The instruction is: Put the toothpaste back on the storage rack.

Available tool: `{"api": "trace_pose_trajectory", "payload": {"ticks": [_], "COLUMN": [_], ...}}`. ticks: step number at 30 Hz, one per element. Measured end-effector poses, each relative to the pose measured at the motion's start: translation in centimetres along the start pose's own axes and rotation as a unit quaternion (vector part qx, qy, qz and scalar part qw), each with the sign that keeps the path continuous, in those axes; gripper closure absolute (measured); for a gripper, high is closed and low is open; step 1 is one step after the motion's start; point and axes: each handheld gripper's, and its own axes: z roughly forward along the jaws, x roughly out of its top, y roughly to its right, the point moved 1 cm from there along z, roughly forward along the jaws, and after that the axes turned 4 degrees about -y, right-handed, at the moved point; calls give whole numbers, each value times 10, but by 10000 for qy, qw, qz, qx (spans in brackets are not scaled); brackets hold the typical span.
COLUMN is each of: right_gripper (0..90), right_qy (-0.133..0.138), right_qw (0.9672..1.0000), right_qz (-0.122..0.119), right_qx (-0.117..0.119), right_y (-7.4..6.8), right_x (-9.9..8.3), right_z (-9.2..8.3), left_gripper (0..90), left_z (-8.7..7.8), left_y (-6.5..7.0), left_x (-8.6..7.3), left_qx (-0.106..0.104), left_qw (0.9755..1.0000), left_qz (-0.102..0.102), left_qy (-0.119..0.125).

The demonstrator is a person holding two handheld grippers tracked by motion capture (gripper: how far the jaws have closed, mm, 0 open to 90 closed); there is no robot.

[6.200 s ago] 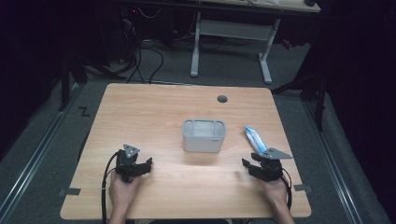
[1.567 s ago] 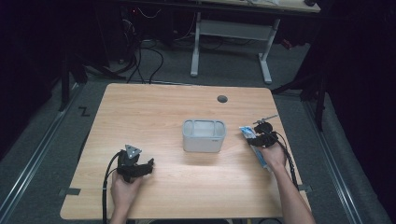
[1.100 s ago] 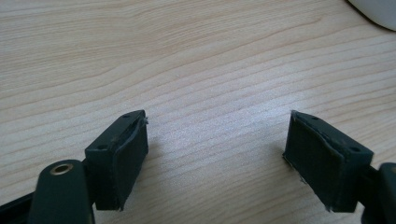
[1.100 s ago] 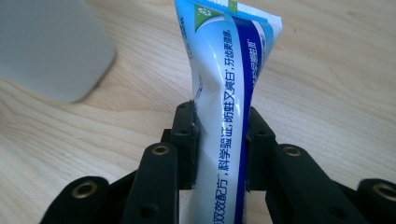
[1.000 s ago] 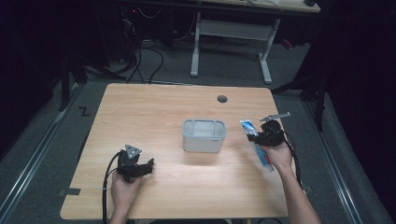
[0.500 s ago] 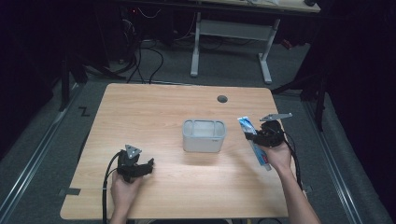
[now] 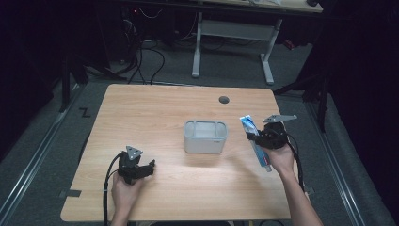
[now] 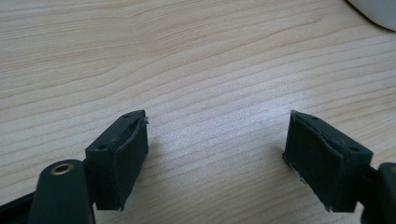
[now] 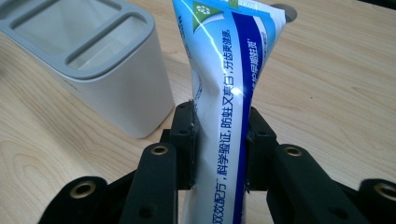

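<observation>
Jaws of the right gripper (image 9: 219,140) are clamped on a blue and white toothpaste tube (image 9: 224,93), one black pad pressed flat against each side of it. From that pinch the tube rises past the jaw tips, its flat crimped end uppermost in the right gripper view, while its lower part runs down between the gripper's arms and out of that view. From the high view the same tube (image 7: 254,141) sticks out both ways from the right gripper (image 7: 263,136): its wide end beyond the jaws, toward the far side of the desk (image 7: 155,113), and its other end back under the person's right hand (image 7: 281,157). Just to the left of the jaws stands a white organizer box (image 9: 93,60) with a grey rim, split into separate compartments; what shows of their insides holds nothing. Tube and box are near each other but apart. On the person's left, the left gripper (image 8: 217,154) has its jaws spread wide over bare wood with nothing between them, and a white edge of the box (image 8: 376,11) shows well beyond them.
</observation>
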Motion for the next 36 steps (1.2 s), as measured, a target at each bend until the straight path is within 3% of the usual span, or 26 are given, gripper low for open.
{"api": "trace_pose_trajectory", "payload": {"ticks": [20, 36], "right_gripper": [707, 706], "right_qy": [396, 755], "right_qw": [9991, 9958], "right_qz": [-126, -337], "right_qx": [-60, 386], "right_y": [-18, -40], "right_x": [9, 26], "right_z": [-15, -24], "left_gripper": [219, 219], "left_z": [0, 0], "left_y": [0, 0], "left_x": [0, 0], "left_qx": [-11, -13], "left_qw": [10000, 10000], "left_qz": [17, 20], "left_qy": [-13, -14]}}
